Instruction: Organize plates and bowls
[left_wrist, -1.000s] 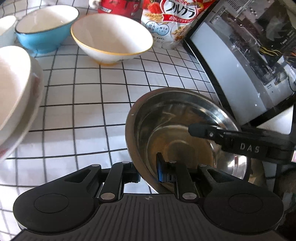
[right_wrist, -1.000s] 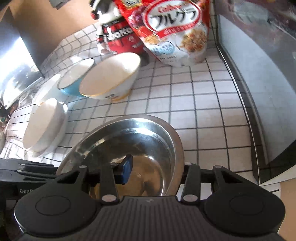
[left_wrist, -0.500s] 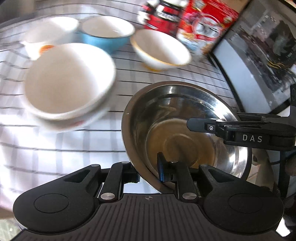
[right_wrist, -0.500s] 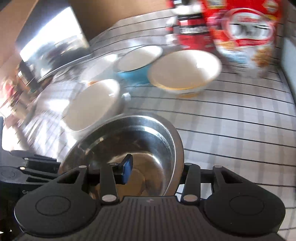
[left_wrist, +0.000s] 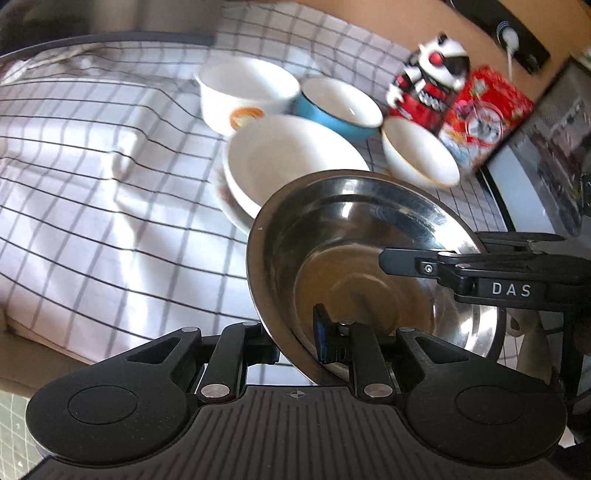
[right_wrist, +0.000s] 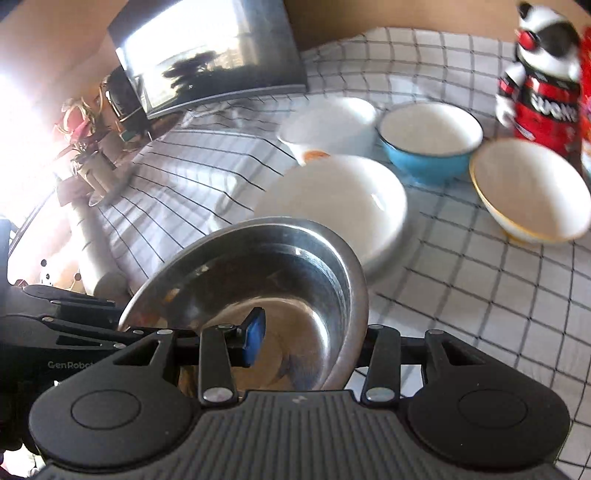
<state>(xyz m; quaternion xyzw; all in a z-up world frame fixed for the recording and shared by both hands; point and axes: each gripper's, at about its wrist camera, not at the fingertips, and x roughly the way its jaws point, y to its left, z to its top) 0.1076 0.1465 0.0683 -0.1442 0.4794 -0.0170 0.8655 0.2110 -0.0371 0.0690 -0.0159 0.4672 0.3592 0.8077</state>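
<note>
Both claws carry one steel bowl.
The left claw (left_wrist: 295, 341) and right claw (right_wrist: 314, 338) each pinch the steel bowl's (left_wrist: 351, 236) rim; a white bowl (left_wrist: 288, 162) sits just beyond.

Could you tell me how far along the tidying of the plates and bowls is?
Done: one white bowl sits on a plate. In hand: both grippers, left and right, clamp the steel bowl by its rim. Left: blue bowl, yellow-rimmed bowl, another white bowl, all unstacked.
</note>
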